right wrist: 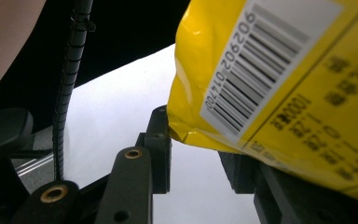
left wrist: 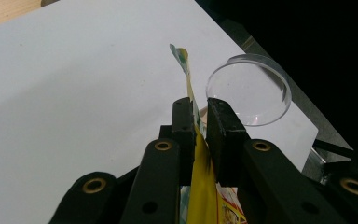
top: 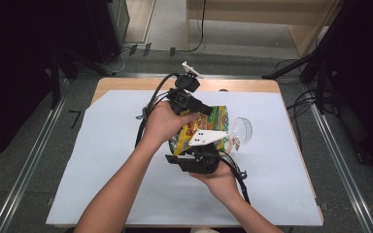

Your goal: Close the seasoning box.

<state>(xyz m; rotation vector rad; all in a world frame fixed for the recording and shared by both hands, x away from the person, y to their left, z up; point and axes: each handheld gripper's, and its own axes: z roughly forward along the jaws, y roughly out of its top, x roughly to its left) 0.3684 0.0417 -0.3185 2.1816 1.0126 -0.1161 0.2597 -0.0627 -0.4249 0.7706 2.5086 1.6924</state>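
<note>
White sheet [top: 102, 160] covers the table, where we pinch the yellow snack bag's [top: 201, 127] top edge flat in the left gripper [left wrist: 199, 122] and clamp its bottom corner in the right gripper [right wrist: 200, 154], likely to tip it toward the clear bowl [top: 241, 130] just beside it.

A wooden table [top: 126, 83] carries a white sheet [top: 102, 160] covering most of it, with a clear glass cup [top: 240, 130] lying on the sheet.
</note>
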